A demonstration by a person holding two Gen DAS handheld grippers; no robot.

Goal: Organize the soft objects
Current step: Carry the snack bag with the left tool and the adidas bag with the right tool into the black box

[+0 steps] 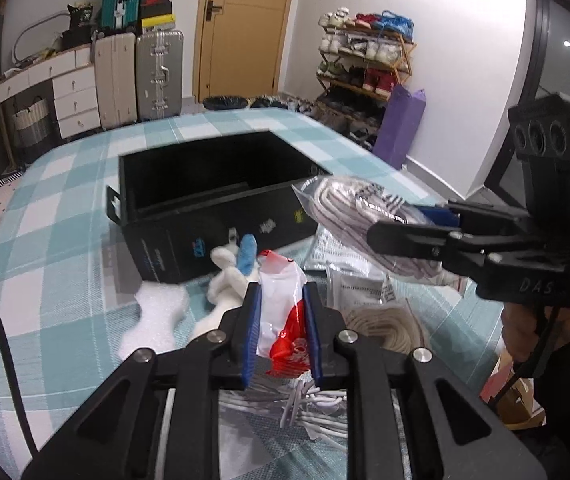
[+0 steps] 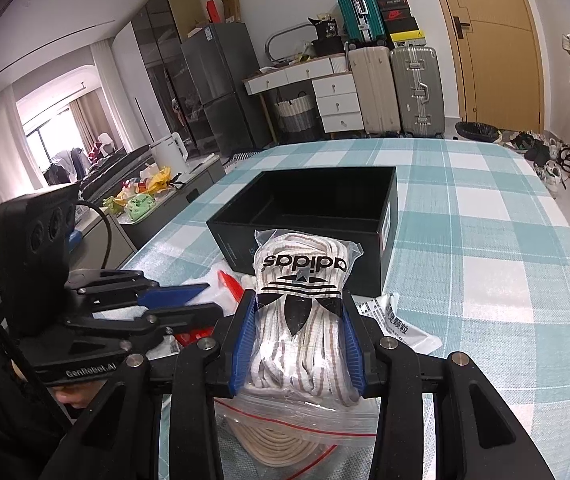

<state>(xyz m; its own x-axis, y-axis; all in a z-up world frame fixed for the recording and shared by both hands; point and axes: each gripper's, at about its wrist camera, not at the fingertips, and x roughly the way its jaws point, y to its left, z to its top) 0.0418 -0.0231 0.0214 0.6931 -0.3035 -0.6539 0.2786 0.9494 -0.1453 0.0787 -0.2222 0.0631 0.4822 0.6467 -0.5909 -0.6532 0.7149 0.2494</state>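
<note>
1. the left gripper [image 1: 282, 322] is squeezed tight on a red and white plastic bag [image 1: 285, 320]. its blue pads [image 1: 253, 332] press on both sides of the bag.
2. the right gripper [image 2: 298, 342] is squeezed tight on a clear bag of striped laces [image 2: 303, 300]. the bag has a black logo on it, and it is held up above the table.
3. a black box [image 2: 317, 216] with its top open sits on the table, just behind both grippers. it looks dark inside, and i cannot tell if anything is in it.
4. the table has a blue and white checked cloth [image 2: 485, 240].
5. a white soft toy with a blue part [image 1: 231, 268] lies on the cloth right in front of the box, just past the left gripper.
6. a clear zip bag with a coil of cream rope [image 2: 285, 436] lies on the cloth under the right gripper.
7. a flat white packet with print on it [image 2: 399, 320] lies near the box, next to the right gripper.
8. some thin white strips [image 1: 309, 408] lie on the cloth under the left gripper.
</note>
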